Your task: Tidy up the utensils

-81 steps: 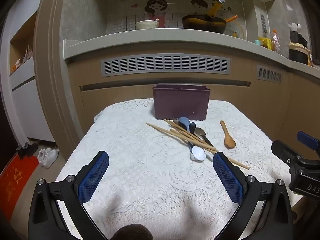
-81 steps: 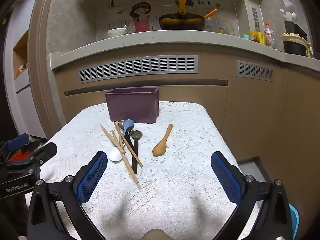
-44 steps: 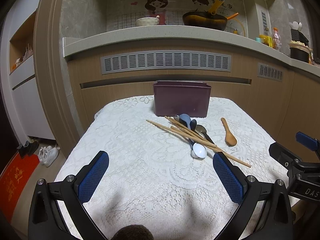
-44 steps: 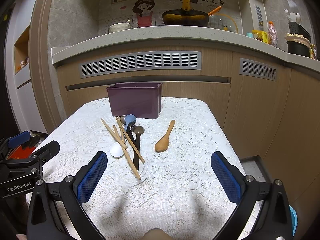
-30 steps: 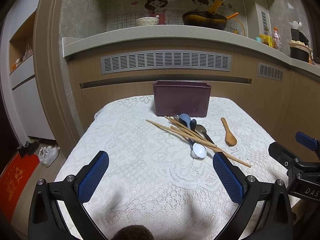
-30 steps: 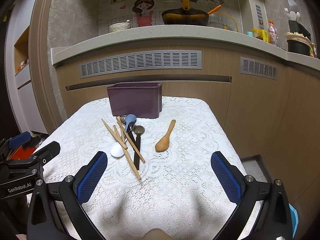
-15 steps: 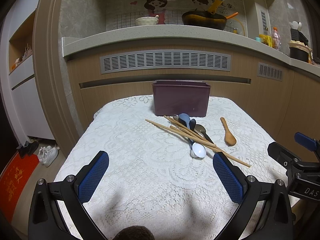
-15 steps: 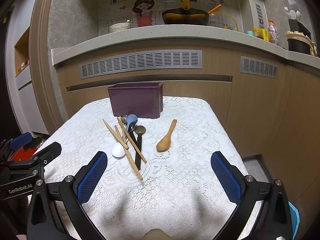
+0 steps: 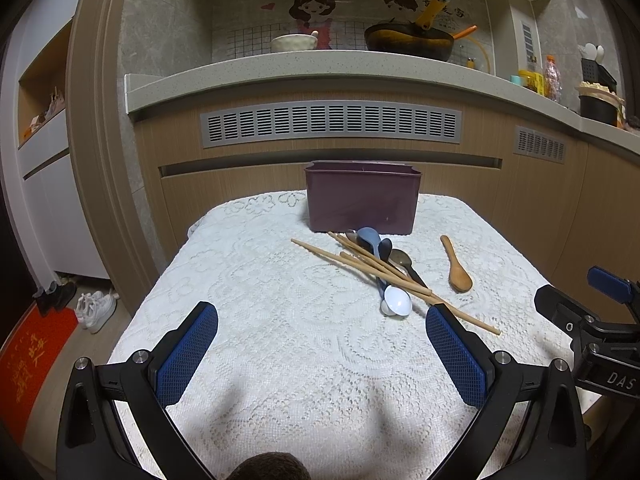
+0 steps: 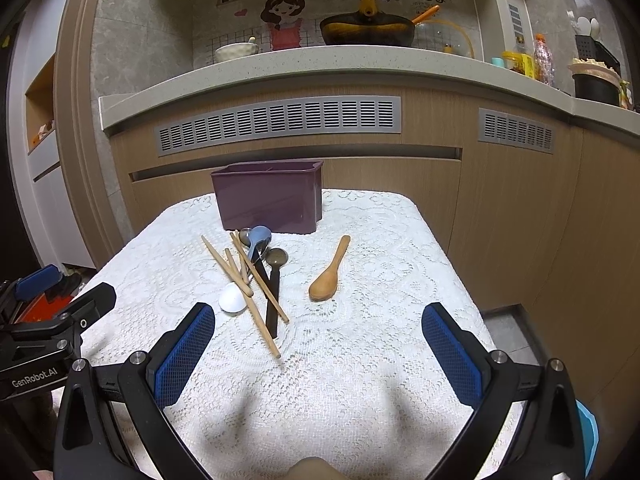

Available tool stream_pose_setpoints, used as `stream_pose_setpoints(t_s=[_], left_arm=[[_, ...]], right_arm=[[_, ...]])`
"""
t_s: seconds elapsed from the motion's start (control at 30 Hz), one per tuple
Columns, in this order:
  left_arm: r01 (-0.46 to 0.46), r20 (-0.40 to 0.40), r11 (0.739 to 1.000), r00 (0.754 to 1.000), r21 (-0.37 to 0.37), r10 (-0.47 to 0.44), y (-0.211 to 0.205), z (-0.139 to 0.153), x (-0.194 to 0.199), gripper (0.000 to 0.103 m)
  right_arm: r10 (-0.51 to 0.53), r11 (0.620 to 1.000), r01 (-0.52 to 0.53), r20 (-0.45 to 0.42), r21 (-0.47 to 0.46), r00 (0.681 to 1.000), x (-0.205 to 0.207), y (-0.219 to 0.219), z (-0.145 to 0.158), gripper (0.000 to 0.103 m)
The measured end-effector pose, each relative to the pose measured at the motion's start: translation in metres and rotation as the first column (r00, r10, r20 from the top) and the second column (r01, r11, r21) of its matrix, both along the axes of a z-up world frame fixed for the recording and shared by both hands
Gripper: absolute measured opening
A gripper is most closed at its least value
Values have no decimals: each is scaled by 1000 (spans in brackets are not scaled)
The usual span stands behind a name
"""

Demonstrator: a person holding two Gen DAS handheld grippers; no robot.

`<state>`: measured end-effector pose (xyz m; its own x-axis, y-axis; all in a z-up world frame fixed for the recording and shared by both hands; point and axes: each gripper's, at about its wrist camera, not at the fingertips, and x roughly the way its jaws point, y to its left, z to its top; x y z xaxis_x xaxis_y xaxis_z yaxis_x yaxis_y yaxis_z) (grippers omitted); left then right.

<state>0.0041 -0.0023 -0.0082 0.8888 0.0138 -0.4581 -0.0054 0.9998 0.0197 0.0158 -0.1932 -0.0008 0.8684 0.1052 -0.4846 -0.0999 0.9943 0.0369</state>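
- Left gripper (image 9: pixel 322 354) is held low over the near part of the lace tablecloth (image 9: pixel 260 280), aimed fwd toward the purple utensil bin (image 9: pixel 362 200); jaws spread wide, nothing between the blue pads (image 9: pixel 188 354).
- Right gripper (image 10: pixel 318 354) is posed alike, level w/ the left and just beside it; jaws also wide apart, nothing gripped.
- Bin is seen upright at the far edge of the table, open top up.
- Utensil pile lies just in front of the bin: wooden chopsticks (image 10: pixel 256 300) are crossed over the spoons, long axes running from the bin diagonally toward the grippers.
- Blue-handled spoon (image 9: pixel 394 302) lies w/ its white bowl toward the near side, handle toward the bin; a dark-handled metal spoon (image 10: pixel 275 280) lies beside it, bowl toward the bin.
- Wooden spoon (image 10: pixel 326 278) lies apart, to the right of the pile, bowl nearest, handle pointing at the bin.
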Motion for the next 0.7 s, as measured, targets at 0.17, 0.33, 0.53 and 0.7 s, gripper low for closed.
stream_pose_setpoints(t_s=[0.17,0.33,0.53,0.7], left_arm=[[-1,-5,1000,1000,-2,1,-1,0,1,103],[-3,-15,1000,1000,-6,3,2,1,3,103],[2,-41,1000,999,-25,-3,6,3,13,103],[1,-48,1000,999,-18,-2,7,8,35,103]], right_arm=[[0,1000,0,-5,0,1000,1,0,0,102],[2,1000,-2,-7,-1,1000,1,0,0,102],[3,1000,-3,-4,-5,1000,5,-2,2,102],[-5,1000,6,12,-27,1000,21,-3,7,102]])
